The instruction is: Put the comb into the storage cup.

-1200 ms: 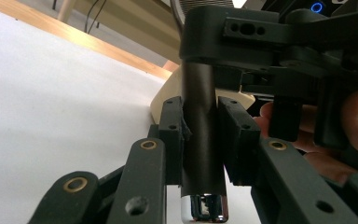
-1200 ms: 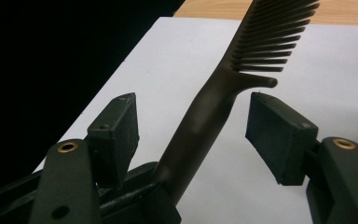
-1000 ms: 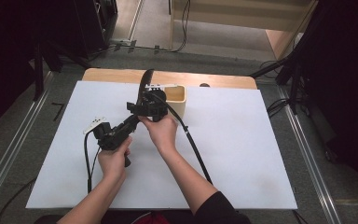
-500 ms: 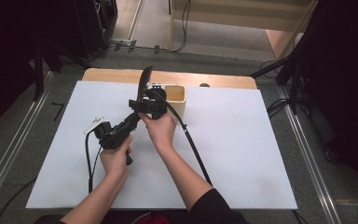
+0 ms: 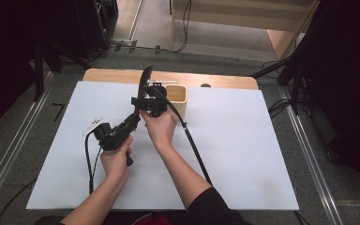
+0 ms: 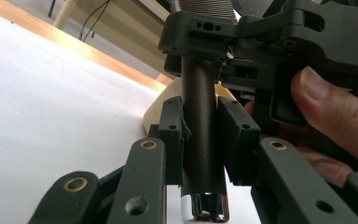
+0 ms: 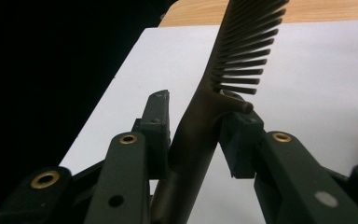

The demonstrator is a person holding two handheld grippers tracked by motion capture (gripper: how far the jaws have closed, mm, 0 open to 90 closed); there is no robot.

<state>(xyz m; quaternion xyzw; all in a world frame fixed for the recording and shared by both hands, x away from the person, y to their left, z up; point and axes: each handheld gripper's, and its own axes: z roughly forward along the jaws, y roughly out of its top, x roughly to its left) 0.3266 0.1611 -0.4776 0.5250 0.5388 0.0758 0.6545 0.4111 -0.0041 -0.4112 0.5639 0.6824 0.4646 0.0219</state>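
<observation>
Right gripper (image 5: 146, 96) jaws have just been closing onto the comb (image 5: 144, 78), higher than before.
Left gripper (image 5: 133, 119) clamps its handle; both grips tight.

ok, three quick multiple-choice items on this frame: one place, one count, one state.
1. The beige box sits:
A) at the white mat's far edge
B) by the person
C) on the floor
2. Claws on the comb:
A) none
B) one
C) two
3. Left claw:
A) open, empty
B) shut on the comb's handle
C) shut on a cable

A: it stands at the far side.
C: the right claw, its jaws just closing, grips it too.
B: its pads press the handle.
</observation>
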